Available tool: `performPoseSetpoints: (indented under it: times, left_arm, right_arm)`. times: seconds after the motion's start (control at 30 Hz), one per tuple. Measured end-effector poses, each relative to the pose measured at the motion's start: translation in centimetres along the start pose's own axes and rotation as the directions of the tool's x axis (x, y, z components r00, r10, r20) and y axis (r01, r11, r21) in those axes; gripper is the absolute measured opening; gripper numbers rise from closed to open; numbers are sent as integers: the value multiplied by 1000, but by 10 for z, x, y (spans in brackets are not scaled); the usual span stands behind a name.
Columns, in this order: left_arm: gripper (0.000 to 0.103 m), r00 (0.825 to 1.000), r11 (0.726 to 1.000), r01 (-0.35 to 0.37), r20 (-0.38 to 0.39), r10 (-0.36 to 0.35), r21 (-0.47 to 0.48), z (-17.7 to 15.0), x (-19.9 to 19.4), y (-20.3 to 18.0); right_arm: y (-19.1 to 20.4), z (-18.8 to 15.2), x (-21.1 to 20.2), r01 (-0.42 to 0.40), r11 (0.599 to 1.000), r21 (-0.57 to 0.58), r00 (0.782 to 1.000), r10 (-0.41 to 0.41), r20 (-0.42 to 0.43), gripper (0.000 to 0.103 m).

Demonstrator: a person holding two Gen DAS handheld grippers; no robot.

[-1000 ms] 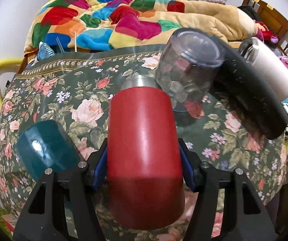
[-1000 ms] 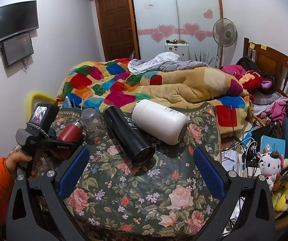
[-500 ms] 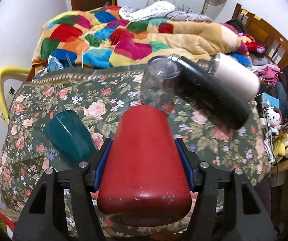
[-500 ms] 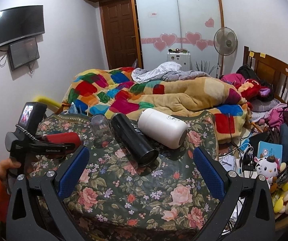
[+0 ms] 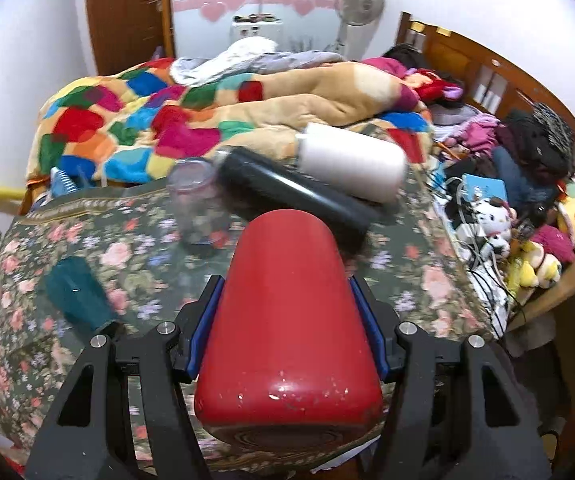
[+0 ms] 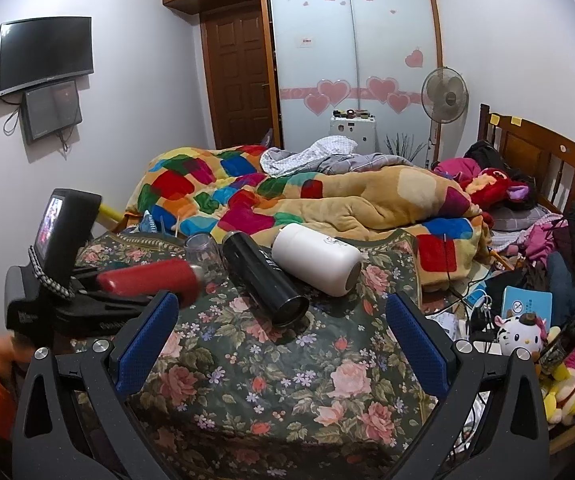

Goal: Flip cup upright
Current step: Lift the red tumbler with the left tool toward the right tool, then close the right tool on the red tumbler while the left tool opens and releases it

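Note:
My left gripper (image 5: 287, 300) is shut on a red cup (image 5: 287, 320) and holds it lying level above the floral table, its base toward the camera. In the right wrist view the red cup (image 6: 147, 280) shows at the left, horizontal in the left gripper (image 6: 155, 284), with its steel rim pointing right. My right gripper (image 6: 281, 328) is open and empty above the table's near side.
On the floral tablecloth (image 6: 267, 360) lie a black flask (image 6: 263, 280), a white flask (image 6: 315, 258) and a teal cup (image 5: 75, 292); a clear cup (image 5: 195, 204) stands inverted. A bed with a patchwork quilt (image 6: 247, 200) is behind; toys and cables (image 6: 519, 328) lie at the right.
My left gripper has lifted the red cup off the table and tipped it from mouth-down toward level. The right gripper has risen a little and stays open.

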State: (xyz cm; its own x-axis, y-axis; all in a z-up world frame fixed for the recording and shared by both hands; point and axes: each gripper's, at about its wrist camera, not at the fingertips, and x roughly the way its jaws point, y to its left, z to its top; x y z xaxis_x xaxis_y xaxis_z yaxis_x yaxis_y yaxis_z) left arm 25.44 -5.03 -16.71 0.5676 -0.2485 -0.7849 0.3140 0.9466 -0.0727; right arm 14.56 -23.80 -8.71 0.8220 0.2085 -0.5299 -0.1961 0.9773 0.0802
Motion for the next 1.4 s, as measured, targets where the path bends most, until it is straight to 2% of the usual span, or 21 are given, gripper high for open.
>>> performPoseSetpoints:
  times: [0.2,0.5,0.73,0.93,1.2,1.3,1.4]
  left_arm:
    - [61,998,998,58,-17,-58,-3,-9,25,-28]
    - [61,996,999,37,-85,-38,-10,-33,74,-46]
    - [61,996,999,28,-88,-26,15,-42,80,-52]
    - [61,987,999,36,-155,-38,-11,-54,97,-45]
    - [62,986,998,59,-158,-60,-11,-58,93,-43]
    - [72,988,998,58,-142,-58,-4,-54,80,-39]
    - [73,993,999,51,-104,-51,-9,-52,64,-34]
  right_arm:
    - [-3,-7,1,12,1000,-8,1000,-12,-23,103]
    - [-9,-19,11,31,1000,-6,996,-31,-78,103]
    - [-17,-26,23,45,999,6,992,-44,-120,103]
    - [-20,-33,37,41,999,20,985,-37,-169,103]
    - [-16,-39,58,8,1000,22,973,-3,-232,103]
    - [-14,-38,63,-3,1000,31,970,11,-242,103]
    - [-11,-36,68,-28,998,51,968,40,-250,103]
